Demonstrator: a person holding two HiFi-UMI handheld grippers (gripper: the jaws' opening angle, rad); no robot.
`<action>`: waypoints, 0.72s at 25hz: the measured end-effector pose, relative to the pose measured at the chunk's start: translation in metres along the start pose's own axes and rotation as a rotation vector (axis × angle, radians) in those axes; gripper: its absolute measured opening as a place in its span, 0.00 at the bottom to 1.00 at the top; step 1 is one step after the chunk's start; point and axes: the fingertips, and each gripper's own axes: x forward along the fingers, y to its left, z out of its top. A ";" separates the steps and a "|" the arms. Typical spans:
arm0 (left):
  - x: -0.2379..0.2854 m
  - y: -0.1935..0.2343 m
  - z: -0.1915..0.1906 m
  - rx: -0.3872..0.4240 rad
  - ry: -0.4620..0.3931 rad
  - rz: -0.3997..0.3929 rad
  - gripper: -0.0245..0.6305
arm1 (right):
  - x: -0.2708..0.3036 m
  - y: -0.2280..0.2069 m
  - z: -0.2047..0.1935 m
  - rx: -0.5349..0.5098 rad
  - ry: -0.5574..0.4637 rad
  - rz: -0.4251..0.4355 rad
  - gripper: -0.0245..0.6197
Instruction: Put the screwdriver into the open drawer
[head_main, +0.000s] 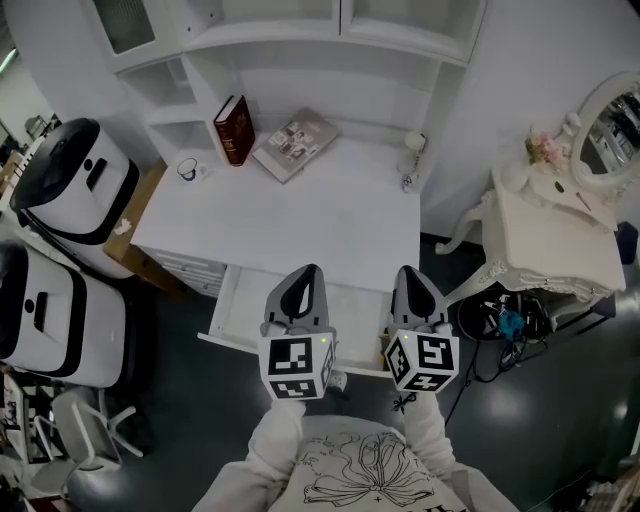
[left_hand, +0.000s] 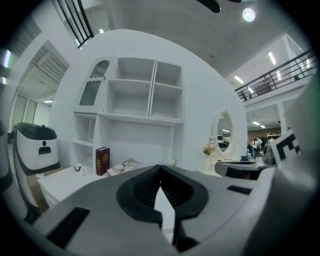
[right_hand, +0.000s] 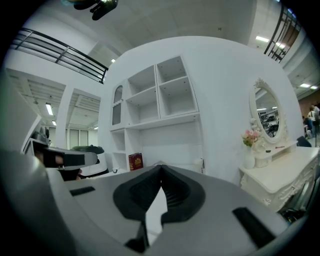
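Observation:
The white desk (head_main: 300, 215) has its drawer (head_main: 228, 305) pulled open at the front, and the inside looks white and bare where it shows. My left gripper (head_main: 305, 276) and right gripper (head_main: 411, 276) are held side by side above the drawer, pointing towards the desk. Both are shut with nothing between the jaws, as the left gripper view (left_hand: 160, 172) and the right gripper view (right_hand: 161, 172) show. A small yellowish thing (head_main: 383, 349) peeks out at the drawer's front right, mostly hidden by the right gripper. I cannot tell whether it is the screwdriver.
On the desk stand a red book (head_main: 234, 130), a magazine (head_main: 295, 143), a mug (head_main: 188, 169) and a white cup (head_main: 413, 143). Two black-and-white machines (head_main: 70, 180) stand at the left. A white dressing table (head_main: 550, 235) with cables (head_main: 505, 330) under it stands at the right.

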 end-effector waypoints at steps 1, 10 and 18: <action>-0.002 0.001 0.000 -0.001 -0.002 0.000 0.05 | -0.001 0.001 0.000 -0.001 -0.001 0.000 0.04; -0.009 0.005 0.004 -0.007 -0.014 -0.003 0.05 | -0.002 0.010 0.003 -0.013 -0.004 0.003 0.04; -0.011 0.007 0.003 -0.011 -0.013 -0.015 0.05 | -0.002 0.015 0.004 -0.025 -0.005 0.002 0.04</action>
